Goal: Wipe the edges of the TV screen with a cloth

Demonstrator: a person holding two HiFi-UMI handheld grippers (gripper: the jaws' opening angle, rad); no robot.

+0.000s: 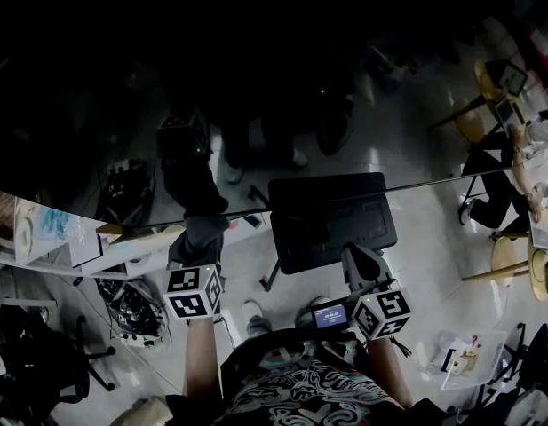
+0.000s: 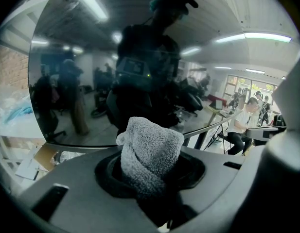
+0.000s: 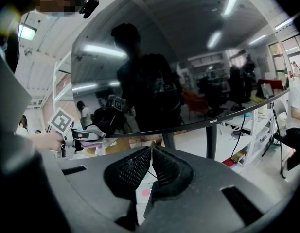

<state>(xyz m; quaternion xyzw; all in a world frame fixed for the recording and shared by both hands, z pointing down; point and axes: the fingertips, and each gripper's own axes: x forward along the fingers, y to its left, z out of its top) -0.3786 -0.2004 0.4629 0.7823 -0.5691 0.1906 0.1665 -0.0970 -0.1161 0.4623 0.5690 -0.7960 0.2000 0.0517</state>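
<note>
**TV screen**: dark and glossy, it filled the upper half of the head view. Its bottom edge ran from about 9 to 3 o'clock, rising slightly toward 3.

**Cloth**: grey terry, bunched into a stub that stood out past the fingertips toward 12 o'clock. In the head view it sat right at the bottom edge, left of centre. Actual contact with the edge could not be confirmed.

**Left gripper**: its fingers were clamped on the cloth, parted only by its thickness. It was the nearer of the two to the edge, which lay just beyond the cloth at 12 o'clock.

**Right gripper**: its fingers were pressed together with nothing between them. It was held below the edge at about 5 o'clock from the cloth, and took no part in the wiping.

**Assessment:** the edge's long axis lay crosswise to the left fingers. The next stroke would likely be a sideways slide along 9–3, keeping the cloth stub pressed up against the edge. Most of the edge lay toward 3 o'clock.
</note>
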